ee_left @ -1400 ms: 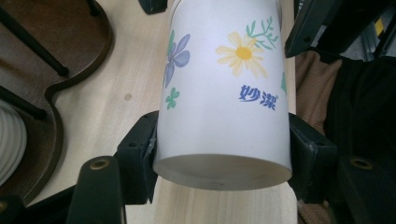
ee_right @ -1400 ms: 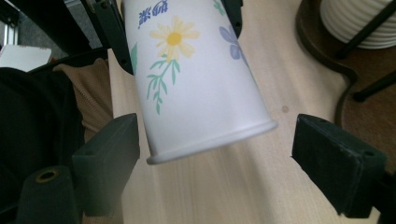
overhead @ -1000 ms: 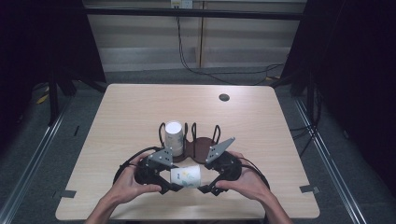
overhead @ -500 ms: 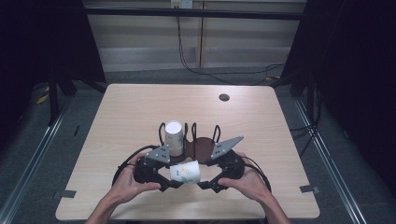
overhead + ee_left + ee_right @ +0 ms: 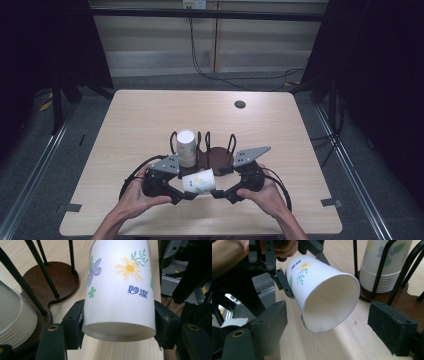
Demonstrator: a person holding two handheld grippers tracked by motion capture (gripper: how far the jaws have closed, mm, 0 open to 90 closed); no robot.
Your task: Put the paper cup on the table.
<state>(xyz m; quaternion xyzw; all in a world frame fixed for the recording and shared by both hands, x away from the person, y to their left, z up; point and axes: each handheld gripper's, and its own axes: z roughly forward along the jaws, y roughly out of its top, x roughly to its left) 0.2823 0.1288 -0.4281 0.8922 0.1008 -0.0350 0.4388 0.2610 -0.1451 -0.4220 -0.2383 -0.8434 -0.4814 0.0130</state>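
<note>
Left gripper clamps paper cup; right gripper gapes around its rim.

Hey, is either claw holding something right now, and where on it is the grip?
The left claw grips a flowered paper cup across its closed bottom end, lying sideways. The right claw stands open at the cup's mouth and holds nothing.
</note>
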